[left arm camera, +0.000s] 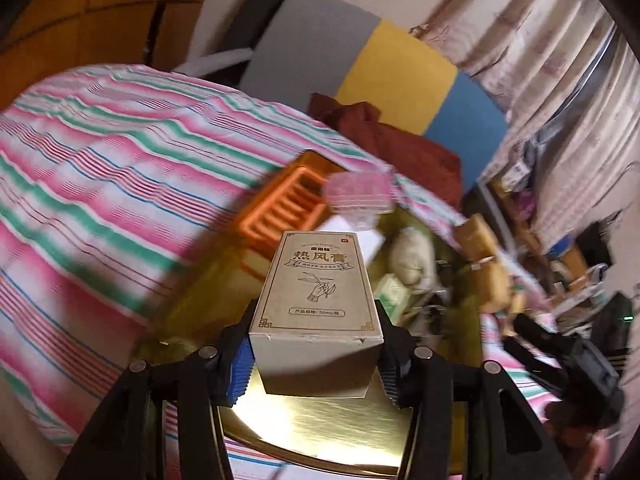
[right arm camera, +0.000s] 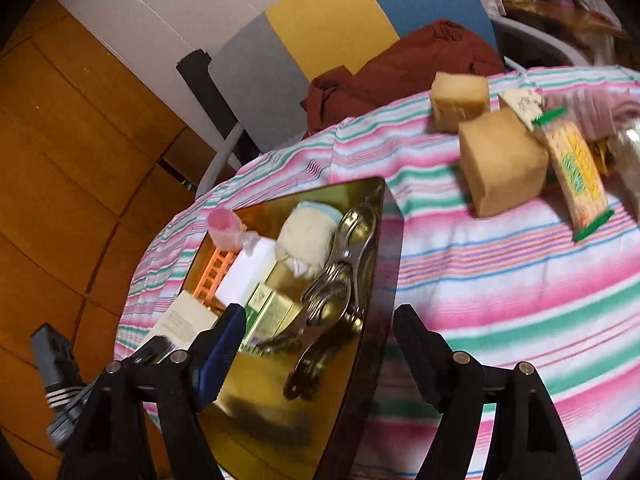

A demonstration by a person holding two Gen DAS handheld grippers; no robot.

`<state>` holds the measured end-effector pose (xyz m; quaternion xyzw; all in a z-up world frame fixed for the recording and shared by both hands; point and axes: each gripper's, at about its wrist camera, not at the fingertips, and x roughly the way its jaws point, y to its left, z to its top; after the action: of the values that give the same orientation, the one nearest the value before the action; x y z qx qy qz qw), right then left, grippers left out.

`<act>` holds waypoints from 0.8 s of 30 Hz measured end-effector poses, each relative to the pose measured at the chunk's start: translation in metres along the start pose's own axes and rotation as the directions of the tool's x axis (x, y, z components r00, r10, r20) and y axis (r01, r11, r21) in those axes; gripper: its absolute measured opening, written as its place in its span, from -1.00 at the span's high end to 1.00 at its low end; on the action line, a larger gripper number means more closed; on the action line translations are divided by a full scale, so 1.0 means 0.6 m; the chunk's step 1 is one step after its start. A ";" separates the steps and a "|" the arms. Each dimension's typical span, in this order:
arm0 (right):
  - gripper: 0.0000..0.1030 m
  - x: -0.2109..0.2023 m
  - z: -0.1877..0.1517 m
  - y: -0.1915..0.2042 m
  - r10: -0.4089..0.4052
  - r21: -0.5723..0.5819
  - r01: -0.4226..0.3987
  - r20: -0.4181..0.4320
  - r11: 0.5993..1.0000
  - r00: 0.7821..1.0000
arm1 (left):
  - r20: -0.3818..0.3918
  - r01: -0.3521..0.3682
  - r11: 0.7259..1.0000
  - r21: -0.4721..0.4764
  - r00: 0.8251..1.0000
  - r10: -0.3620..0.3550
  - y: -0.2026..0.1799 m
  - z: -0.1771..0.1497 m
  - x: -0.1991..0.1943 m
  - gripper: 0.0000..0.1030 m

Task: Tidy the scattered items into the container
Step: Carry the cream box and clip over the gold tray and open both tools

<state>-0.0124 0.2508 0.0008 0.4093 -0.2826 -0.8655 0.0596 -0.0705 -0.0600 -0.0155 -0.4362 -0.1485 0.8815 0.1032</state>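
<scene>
Left gripper (left arm camera: 316,364) has its fingers clamped on a beige medicine box (left arm camera: 316,292), held above the gold tin (right arm camera: 360,280) on the striped desk (right arm camera: 480,280). Right gripper (right arm camera: 316,356) is released, hanging over the tin's metal clips (right arm camera: 340,276).

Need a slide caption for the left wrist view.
Left gripper holds a beige carton above the gold tray on the striped cloth.

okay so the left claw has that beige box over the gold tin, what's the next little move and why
Probably lower and release. The left claw grips the beige box above the gold tin, whose near floor looks bare; the right claw is open and empty.
</scene>
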 end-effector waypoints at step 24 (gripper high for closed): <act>-0.50 -0.015 -0.023 -0.020 0.030 0.018 -0.030 -0.018 0.999 0.999 | -0.059 -0.167 0.986 0.001 0.984 0.166 0.014 -0.001 0.011 -0.21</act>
<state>0.0053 0.2579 -0.0062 0.4133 -0.2957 -0.8583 0.0714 -0.0742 -0.0660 -0.0236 -0.4729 -0.1103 0.8736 0.0326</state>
